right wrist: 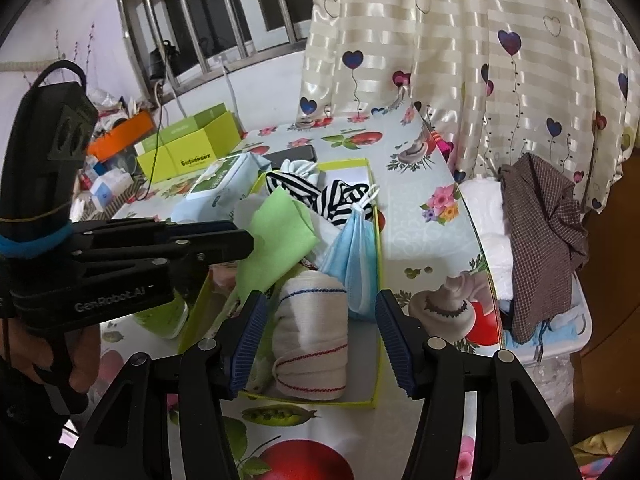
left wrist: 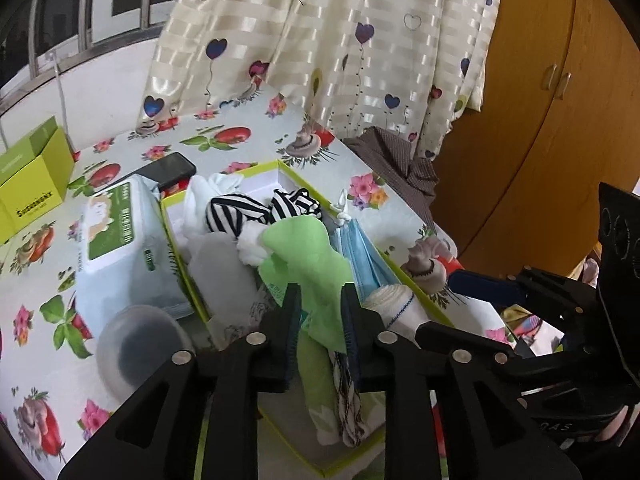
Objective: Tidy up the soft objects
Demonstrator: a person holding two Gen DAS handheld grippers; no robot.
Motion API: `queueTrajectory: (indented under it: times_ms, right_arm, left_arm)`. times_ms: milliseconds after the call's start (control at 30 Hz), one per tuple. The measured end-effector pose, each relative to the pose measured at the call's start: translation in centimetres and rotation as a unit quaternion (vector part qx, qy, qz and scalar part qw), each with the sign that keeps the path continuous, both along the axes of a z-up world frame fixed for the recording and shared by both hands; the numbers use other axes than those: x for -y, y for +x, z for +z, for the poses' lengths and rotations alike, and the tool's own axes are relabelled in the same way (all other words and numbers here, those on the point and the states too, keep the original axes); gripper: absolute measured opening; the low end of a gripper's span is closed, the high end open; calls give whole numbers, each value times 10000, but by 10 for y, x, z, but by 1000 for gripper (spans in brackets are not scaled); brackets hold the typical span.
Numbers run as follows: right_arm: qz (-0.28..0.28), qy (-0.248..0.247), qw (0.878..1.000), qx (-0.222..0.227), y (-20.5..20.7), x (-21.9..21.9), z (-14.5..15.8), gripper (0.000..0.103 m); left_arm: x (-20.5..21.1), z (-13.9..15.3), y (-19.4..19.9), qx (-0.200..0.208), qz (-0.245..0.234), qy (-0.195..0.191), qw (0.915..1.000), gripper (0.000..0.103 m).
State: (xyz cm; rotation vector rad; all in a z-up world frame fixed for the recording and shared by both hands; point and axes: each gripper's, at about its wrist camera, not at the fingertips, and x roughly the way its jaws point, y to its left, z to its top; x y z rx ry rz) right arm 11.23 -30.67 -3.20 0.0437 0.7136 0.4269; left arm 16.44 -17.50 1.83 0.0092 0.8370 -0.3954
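left gripper (left wrist: 320,300): jaws closed on the green cloth (left wrist: 308,256), which is pinched between them and held above the box; its free end is draped ahead of the jaws, over the box middle.
right gripper (right wrist: 320,316): jaws spread wide, nothing held; rolled white towel (right wrist: 310,336) lies just ahead, between the two pads but apparently untouched.
progress: judged late stage; most soft items are already seen inside the box, green cloth not yet let go.
left to do: green cloth to be set down in the box; nothing else loose is seen on the counter near the jaws.
box (right wrist: 374,264): open, lime-edged, white inside, set on the floral counter (right wrist: 420,232) directly ahead of both jaws.
box, near end: rolled white towel with red and blue stripes.
box, right side: blue face mask (right wrist: 356,252), stood against the right wall, beyond the towel.
box, far end: black-and-white striped bundles (left wrist: 256,212) and white fabric behind them.
outside box, left of jaws: wet wipes pack (left wrist: 124,240) just beside the box wall; a grey round thing nearer, blurred.
far left: green carton (left wrist: 32,184), open, contents not visible.
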Motion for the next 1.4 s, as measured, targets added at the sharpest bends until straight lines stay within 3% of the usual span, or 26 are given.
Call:
queueTrajectory:
  times_ms: [367, 733, 967, 1133, 1400]
  right_arm:
    - [5, -482, 9988, 90, -31, -21, 14, 63]
    - [-5, -756, 9971, 25, -61, -42, 9, 64]
    - [65, -874, 9961, 46, -74, -57, 8, 68]
    - [129, -919, 9957, 22, -78, -64, 6, 68]
    - [159, -940, 9954, -36, -79, -67, 1, 68]
  left_arm:
    - [-22, 14, -49, 213, 357, 92, 9991, 23]
    - [-34, 7, -97, 295, 518, 234, 9979, 23]
    - [-41, 2, -111, 214, 615, 158, 9978, 23]
    - [-40, -4, -118, 252, 760, 434, 9958, 23]
    - [-39, -6, -126, 269, 738, 466, 9958, 23]
